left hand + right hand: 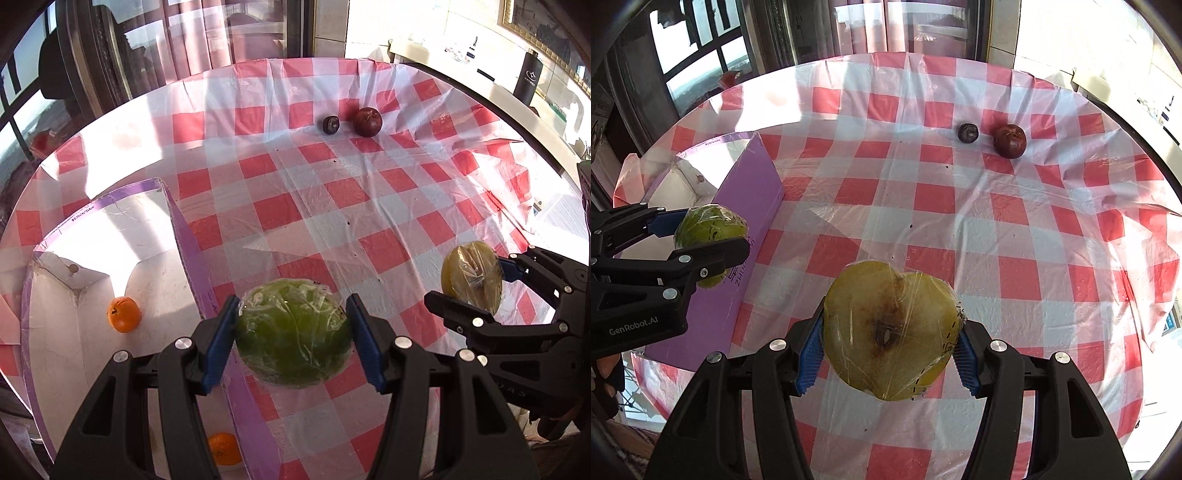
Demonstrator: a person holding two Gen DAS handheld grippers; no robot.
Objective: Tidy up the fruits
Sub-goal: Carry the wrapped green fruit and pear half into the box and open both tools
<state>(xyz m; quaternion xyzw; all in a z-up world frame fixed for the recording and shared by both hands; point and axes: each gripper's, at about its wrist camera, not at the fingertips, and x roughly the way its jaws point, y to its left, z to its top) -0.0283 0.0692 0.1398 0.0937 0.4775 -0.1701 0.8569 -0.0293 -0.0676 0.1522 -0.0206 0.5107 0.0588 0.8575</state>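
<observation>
My left gripper is shut on a green fruit wrapped in plastic film, held above the table just right of the purple box. It also shows in the right wrist view. My right gripper is shut on a yellow cut apple half in film, which also shows in the left wrist view. Two oranges lie inside the box. A red apple and a dark plum sit at the far side of the table.
The round table has a red and white checked cloth under clear plastic. The box is open-topped with white inside walls, at the table's left. Windows and curtains stand behind; a counter with a black bottle is at the right.
</observation>
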